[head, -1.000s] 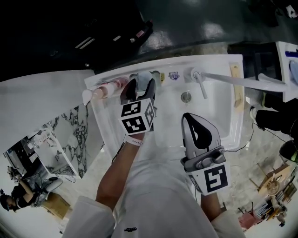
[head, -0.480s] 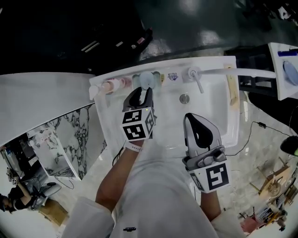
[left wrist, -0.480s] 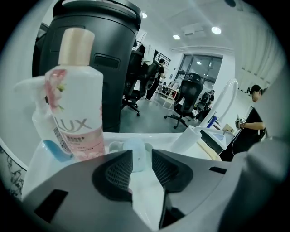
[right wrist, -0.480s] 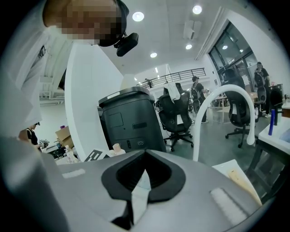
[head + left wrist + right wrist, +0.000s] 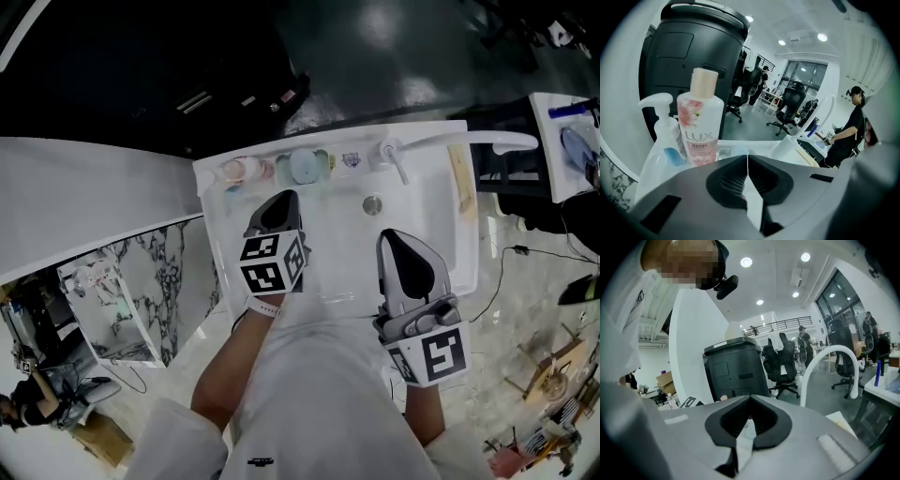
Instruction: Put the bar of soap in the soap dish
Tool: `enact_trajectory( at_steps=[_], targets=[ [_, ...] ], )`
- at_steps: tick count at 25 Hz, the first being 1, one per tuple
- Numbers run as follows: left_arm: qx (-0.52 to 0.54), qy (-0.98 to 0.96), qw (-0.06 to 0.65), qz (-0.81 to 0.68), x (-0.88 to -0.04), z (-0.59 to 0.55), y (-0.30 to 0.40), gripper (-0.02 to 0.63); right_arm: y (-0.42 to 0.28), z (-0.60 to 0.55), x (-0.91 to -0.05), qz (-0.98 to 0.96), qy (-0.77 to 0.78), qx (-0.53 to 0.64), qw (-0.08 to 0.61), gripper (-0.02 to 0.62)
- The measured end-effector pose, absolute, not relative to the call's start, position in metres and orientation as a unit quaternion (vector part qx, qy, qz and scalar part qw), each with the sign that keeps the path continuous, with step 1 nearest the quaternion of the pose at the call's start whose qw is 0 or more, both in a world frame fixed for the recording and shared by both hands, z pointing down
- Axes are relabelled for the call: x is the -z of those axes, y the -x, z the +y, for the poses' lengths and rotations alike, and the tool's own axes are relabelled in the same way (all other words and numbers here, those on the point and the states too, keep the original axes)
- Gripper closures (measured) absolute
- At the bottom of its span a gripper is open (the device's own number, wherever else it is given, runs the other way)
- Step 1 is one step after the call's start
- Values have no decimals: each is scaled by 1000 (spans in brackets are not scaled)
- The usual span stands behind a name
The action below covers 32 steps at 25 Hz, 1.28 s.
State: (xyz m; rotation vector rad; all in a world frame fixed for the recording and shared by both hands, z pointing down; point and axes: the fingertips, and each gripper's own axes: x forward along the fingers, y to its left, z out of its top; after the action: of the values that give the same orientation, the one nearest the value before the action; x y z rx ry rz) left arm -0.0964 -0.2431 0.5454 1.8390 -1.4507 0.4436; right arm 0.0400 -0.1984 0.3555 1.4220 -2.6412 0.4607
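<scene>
Bar of soap: in the head view it could not be told apart from the soap dish (image 5: 305, 167), which showed as one pale blue-green round shape on the back ledge of the sink (image 5: 441, 234). The shape lay just ahead of the left gripper (image 5: 281, 199) and apart from its tips. The soap was therefore judged to be resting in the dish, with only the retreat of the gripper left to do. Best practice for that step was to draw the gripper straight back and up along its own line, so that the dish was not nudged. The left forearm reached forward over the sink front, with the gripper tilted down toward the ledge. The right gripper (image 5: 398, 236) stood to its right, over the basin and well short of the faucet (image 5: 394, 159).

Left gripper view: the jaws were fully together with nothing between them. A pink bottle (image 5: 698, 126) and a pump bottle (image 5: 661, 140) stood ahead and to the left of the tips. Any sideways drift to that side risked tipping them, so none should be allowed.

Right gripper view: the jaws met at the tips and held nothing. This gripper pointed close to level, idle, and should be kept clear of the left one.
</scene>
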Motion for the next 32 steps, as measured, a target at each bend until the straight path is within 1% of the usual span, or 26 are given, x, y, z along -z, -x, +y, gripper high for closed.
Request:
enact_trajectory(
  at_steps=[4,13,16,23,32],
  targets=[
    [-139,-720,386,-559,-527,-231,105,597,-33,-191,-347,-870,-468,-144,54,589],
    [-102,-730,391,-551,-489,-200,131,597,-19,-171,-331,-869,-477,-126,43,589],
    [-92,-738,381,-549,-475,-190,139,597,-18,-163,-326,-866,-484,-118,42,589],
    [-69,-758,381,-524,-445,-163,147,597,-19,-146,-310,-859,-501,-97,42,589],
    [-44,-786,339,-516,-391,-127,162,597,-23,-120,-293,-852,-516,-66,54,589]
  ],
)
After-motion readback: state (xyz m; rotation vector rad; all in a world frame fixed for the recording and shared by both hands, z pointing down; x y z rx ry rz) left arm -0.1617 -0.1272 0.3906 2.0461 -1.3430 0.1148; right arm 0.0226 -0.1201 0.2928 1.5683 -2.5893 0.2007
